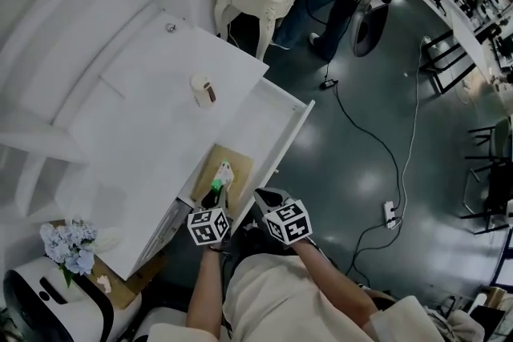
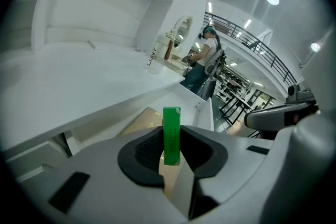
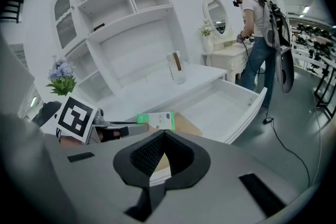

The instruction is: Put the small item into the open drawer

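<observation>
Although the box's (image 2: pixel 171 136) lower end was buried between the pads and its print was too small to read, I could see the left gripper (image 1: pixel 215 195) pinching it, jaws partway apart. It sat over the brown board (image 1: pixel 243 162) in the open drawer (image 1: pixel 298 130); whether it touched, I couldn't tell. The right gripper (image 3: pixel 163 135) hung just beside, tips pressed together, empty. A small bottle (image 1: pixel 203 90) stood on the white desk (image 1: pixel 136 124). A person (image 3: pixel 257 29) stood on the dark floor (image 1: pixel 361 172) at a far dresser.
</observation>
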`<action>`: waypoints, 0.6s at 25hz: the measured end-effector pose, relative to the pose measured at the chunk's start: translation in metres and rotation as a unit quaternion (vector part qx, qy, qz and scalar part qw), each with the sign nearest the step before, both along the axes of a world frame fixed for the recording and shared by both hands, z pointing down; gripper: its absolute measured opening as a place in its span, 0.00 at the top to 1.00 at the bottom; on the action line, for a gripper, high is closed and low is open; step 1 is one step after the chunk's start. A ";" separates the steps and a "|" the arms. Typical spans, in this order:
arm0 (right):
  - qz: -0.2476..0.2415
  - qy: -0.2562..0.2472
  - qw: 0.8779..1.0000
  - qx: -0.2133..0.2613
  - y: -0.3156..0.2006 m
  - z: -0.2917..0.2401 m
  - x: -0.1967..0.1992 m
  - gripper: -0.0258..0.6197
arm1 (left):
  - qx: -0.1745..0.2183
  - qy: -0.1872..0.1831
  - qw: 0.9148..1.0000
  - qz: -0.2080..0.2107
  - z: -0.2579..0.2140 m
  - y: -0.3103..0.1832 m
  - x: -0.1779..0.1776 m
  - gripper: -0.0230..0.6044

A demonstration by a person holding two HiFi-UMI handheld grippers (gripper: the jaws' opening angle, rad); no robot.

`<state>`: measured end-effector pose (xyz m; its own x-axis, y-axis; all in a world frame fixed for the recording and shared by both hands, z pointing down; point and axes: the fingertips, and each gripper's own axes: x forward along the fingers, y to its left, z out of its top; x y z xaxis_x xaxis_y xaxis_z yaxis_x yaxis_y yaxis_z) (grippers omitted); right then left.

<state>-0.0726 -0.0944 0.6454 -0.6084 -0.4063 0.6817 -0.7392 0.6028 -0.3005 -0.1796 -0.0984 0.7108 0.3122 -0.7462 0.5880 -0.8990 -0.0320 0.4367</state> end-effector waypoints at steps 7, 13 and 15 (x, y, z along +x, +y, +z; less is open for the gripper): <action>-0.012 0.002 1.000 -0.010 0.014 0.010 -0.009 0.92 | -0.040 0.067 0.996 -0.032 0.023 -0.006 0.003 0.81; -0.002 0.005 1.000 -0.019 0.020 0.013 -0.001 0.92 | -0.053 0.113 0.990 -0.060 0.031 -0.017 0.004 0.81; 0.001 0.008 1.000 -0.019 0.019 0.014 0.003 0.92 | -0.055 0.120 0.989 -0.064 0.033 -0.022 0.003 0.81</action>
